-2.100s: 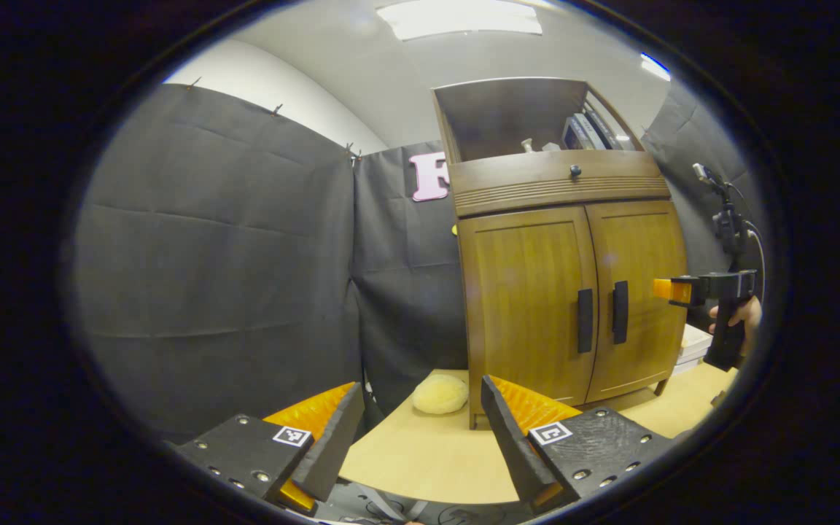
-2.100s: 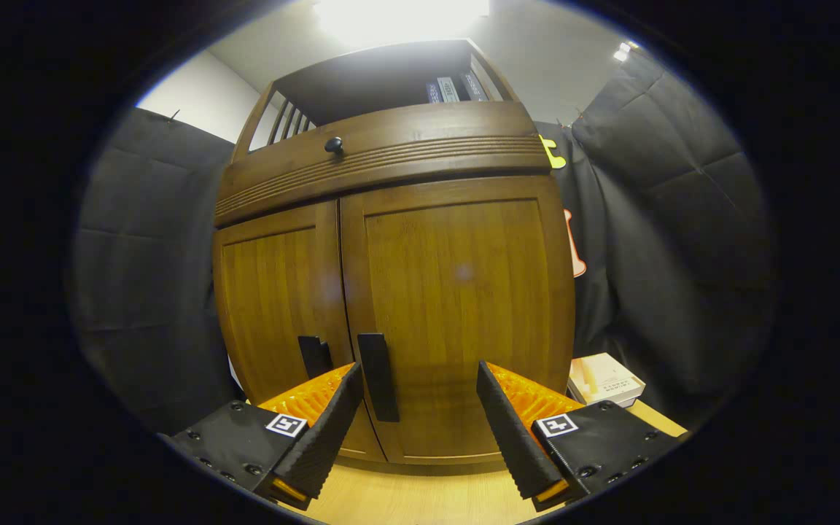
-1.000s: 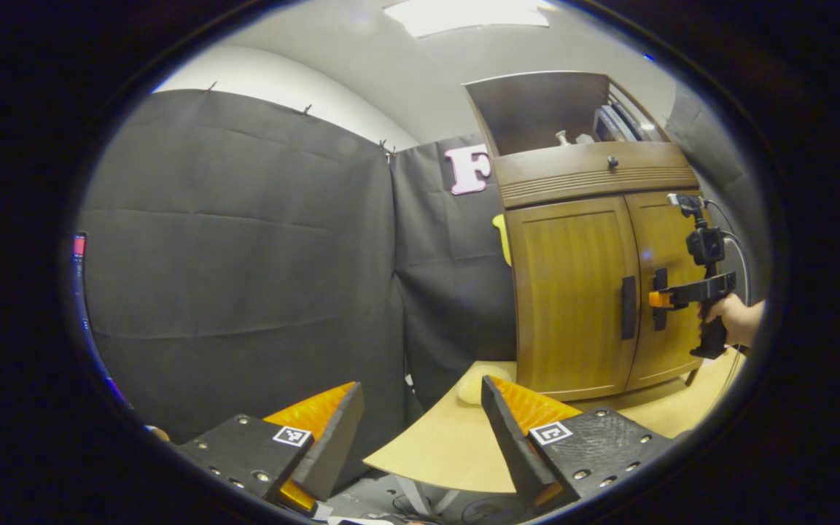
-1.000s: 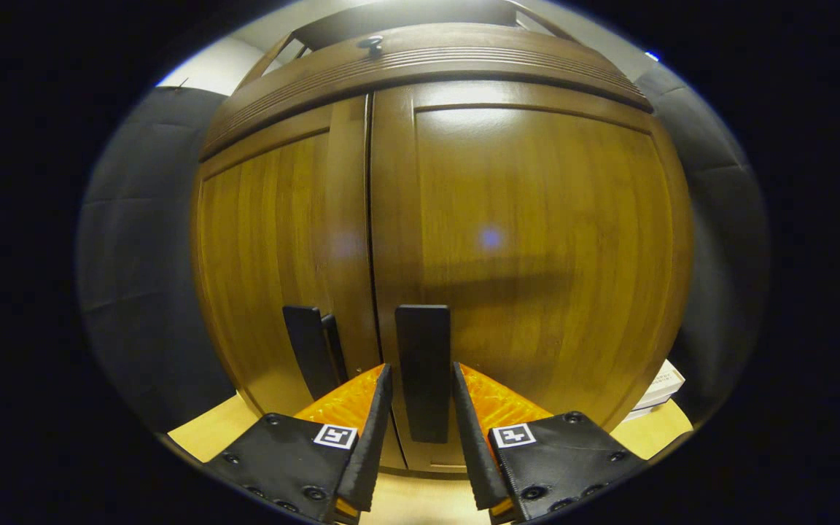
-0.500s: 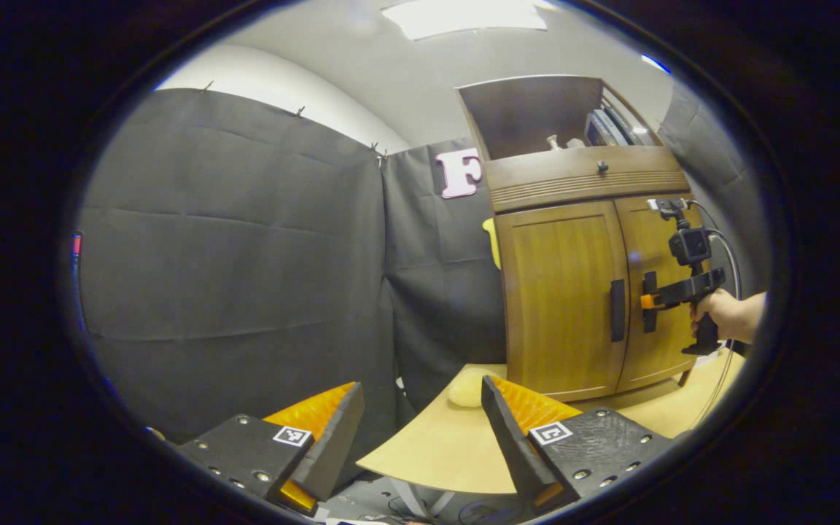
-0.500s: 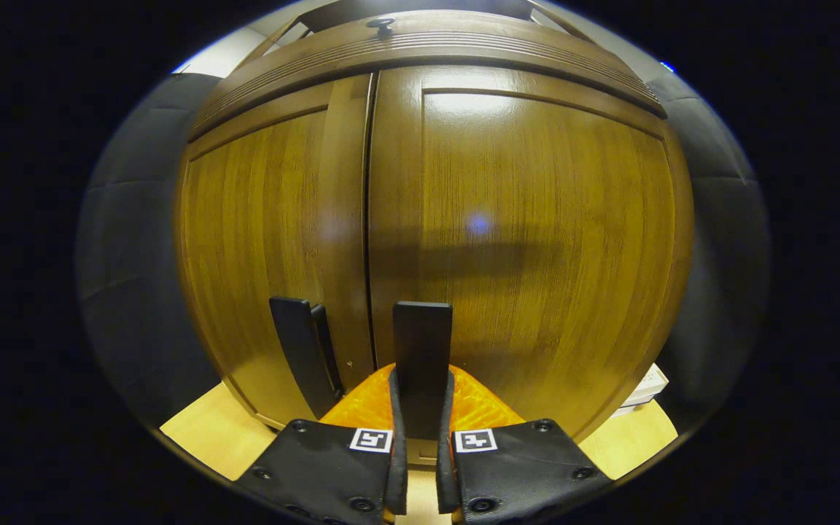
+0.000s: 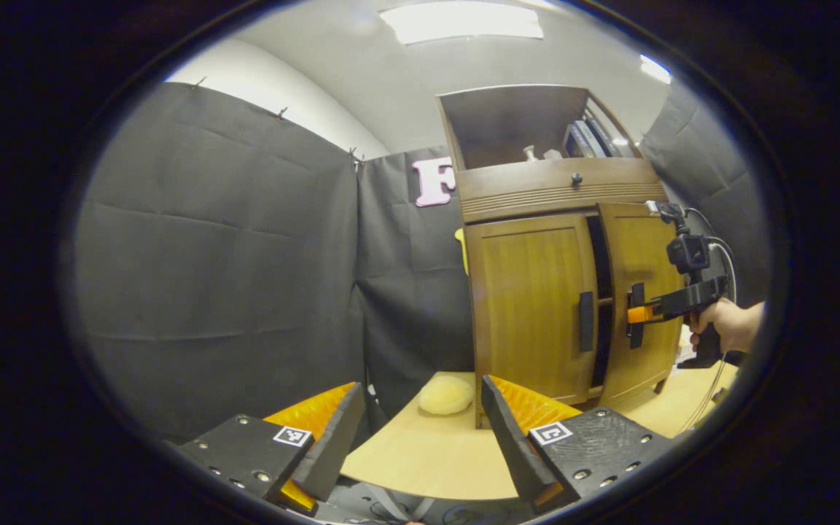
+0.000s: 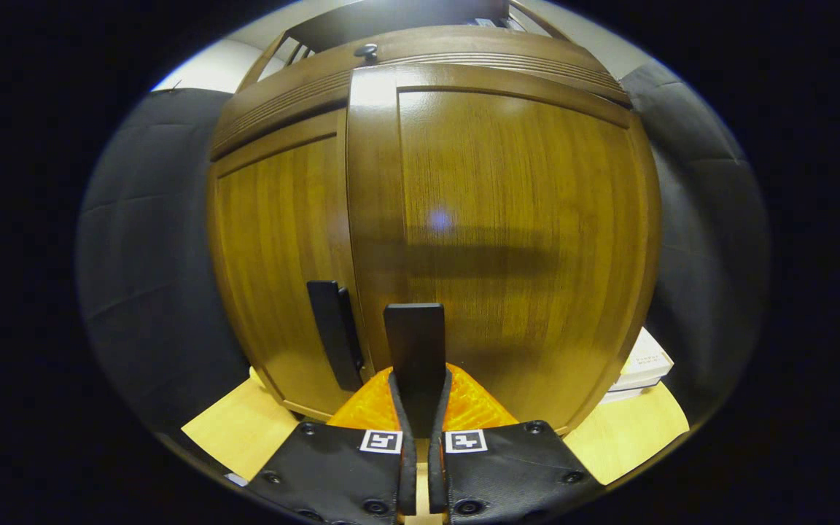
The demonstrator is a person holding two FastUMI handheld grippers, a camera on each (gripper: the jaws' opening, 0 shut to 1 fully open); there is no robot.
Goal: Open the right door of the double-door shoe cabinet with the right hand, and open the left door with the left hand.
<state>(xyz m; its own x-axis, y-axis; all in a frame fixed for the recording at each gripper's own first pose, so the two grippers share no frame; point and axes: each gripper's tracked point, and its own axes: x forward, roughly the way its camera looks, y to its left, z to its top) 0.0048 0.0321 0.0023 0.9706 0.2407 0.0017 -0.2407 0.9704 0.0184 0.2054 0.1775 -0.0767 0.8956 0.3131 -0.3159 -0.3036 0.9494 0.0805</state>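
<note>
Pinching right door handle [image 8: 414, 348] with my right gripper [image 8: 420, 408], door [image 8: 507, 240] cracked open. Pull crooked, handle may slip out. My left gripper [image 7: 420, 437] spread wide, left handle [image 7: 585, 321] far at 2 o'clock, door [image 7: 529, 306] still closed.

Right gripper [image 8: 420, 397] jaws clamped on right door handle [image 8: 414, 350] (door [image 8: 507, 233] ajar).

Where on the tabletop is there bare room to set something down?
Bare table lies in front of the cabinet, between the yellow sponge and the near edge. It is crowded beside the right door, where boxes sit.
</note>
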